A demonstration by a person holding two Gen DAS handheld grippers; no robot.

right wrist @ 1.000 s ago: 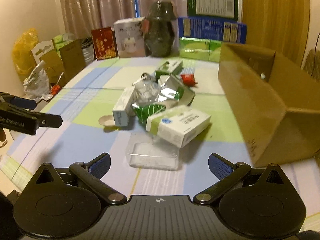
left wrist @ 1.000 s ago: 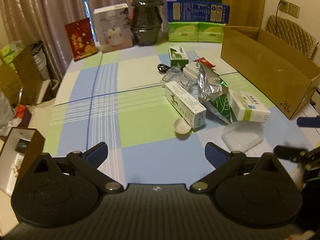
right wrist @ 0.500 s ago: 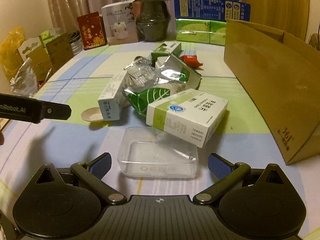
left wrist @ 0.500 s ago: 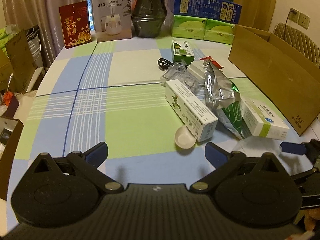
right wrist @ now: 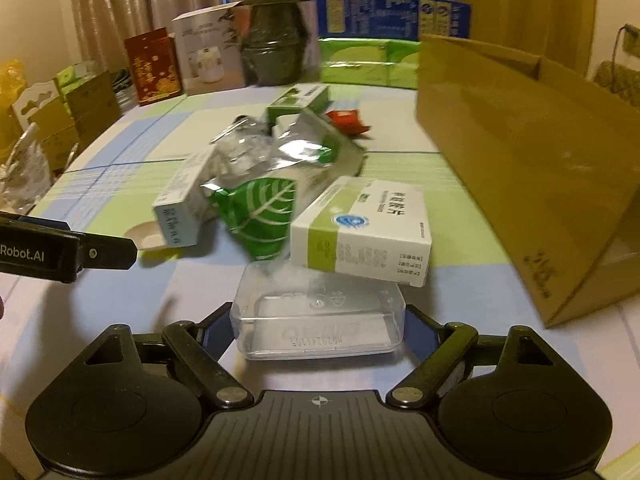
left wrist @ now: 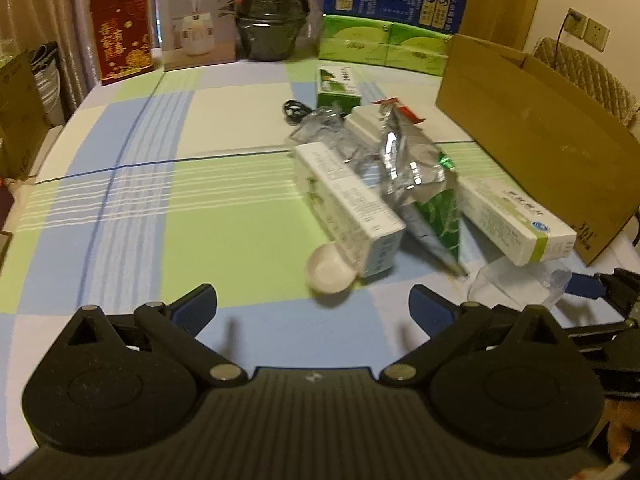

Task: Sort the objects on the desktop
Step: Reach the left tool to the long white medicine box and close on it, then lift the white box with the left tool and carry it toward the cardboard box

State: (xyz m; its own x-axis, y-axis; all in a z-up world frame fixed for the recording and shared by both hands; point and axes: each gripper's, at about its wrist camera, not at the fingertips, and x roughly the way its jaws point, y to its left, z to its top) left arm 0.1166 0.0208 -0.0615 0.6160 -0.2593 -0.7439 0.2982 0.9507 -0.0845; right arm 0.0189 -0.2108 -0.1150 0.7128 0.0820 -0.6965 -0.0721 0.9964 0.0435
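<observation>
A pile of objects lies mid-table: a long white box (left wrist: pixel 346 206), a silver-green foil bag (left wrist: pixel 416 184), a white-green medicine box (right wrist: pixel 366 232), a small white dish (left wrist: pixel 330 270), crumpled clear plastic (right wrist: pixel 242 152) and a red packet (right wrist: pixel 346 120). A clear plastic case (right wrist: pixel 320 316) lies nearest. My right gripper (right wrist: pixel 318 330) is open, its fingers on either side of the case's near end. My left gripper (left wrist: pixel 312 304) is open and empty, just short of the dish. The left gripper also shows in the right wrist view (right wrist: pixel 100 254).
An open brown cardboard box (left wrist: pixel 536 136) stands on the right of the checked tablecloth (left wrist: pixel 160 184). Along the far edge stand a red card (left wrist: pixel 120 32), a humidifier box (left wrist: pixel 196 16), stacked dark bowls (left wrist: pixel 274 20), green tissue packs (left wrist: pixel 384 46) and a blue box (left wrist: pixel 394 2).
Both grippers have moved forward toward the pile. The right gripper's fingers now flank the clear case; the left gripper has closed in on the white dish.
</observation>
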